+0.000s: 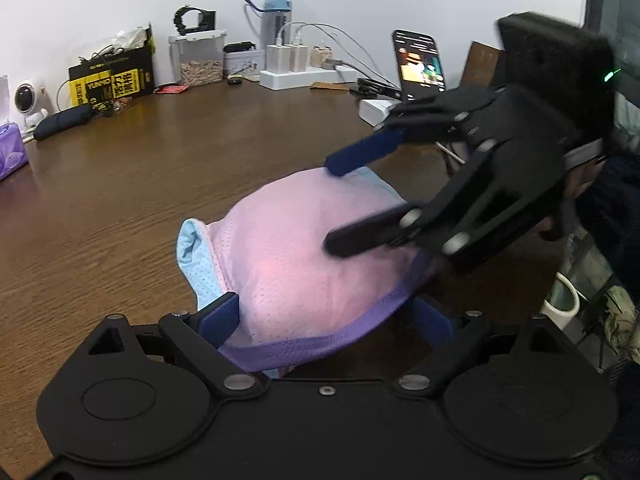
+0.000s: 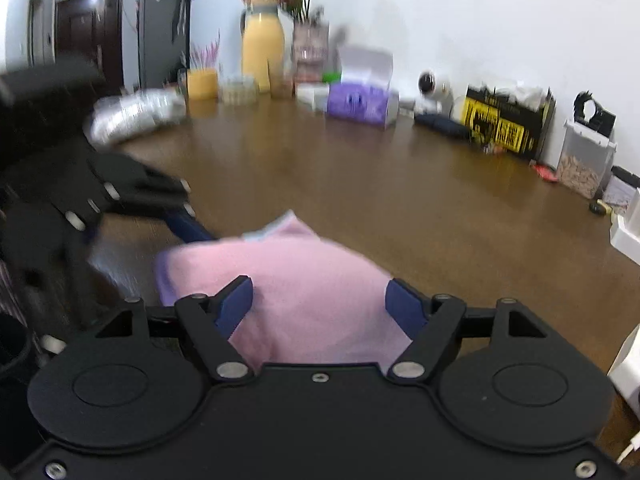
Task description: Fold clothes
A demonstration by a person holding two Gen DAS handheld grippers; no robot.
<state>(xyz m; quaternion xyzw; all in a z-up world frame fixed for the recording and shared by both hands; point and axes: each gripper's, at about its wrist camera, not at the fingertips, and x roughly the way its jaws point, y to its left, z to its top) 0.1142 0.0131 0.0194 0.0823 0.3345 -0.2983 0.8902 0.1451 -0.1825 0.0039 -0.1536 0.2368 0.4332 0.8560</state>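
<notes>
A folded pink mesh garment [image 1: 304, 248] with light blue lining and a purple hem lies bunched on the wooden table [image 1: 160, 168]. My left gripper [image 1: 332, 312] is open, its fingers spread wide on either side of the garment's near purple hem. My right gripper [image 1: 334, 204] comes in from the right, open, with its fingers over the top of the bundle. In the right wrist view the pink garment [image 2: 304, 292] sits between the right gripper's [image 2: 320, 300] spread fingers, and the left gripper [image 2: 188, 224] reaches in from the left, blurred.
Along the back wall stand a yellow-black box [image 1: 112, 76], a clear container [image 1: 200, 60], a water bottle [image 1: 278, 12], a power strip [image 1: 304, 76], a phone [image 1: 420, 64] and a purple tissue pack [image 1: 12, 152]. A yellow vase [image 2: 262, 48] stands far left.
</notes>
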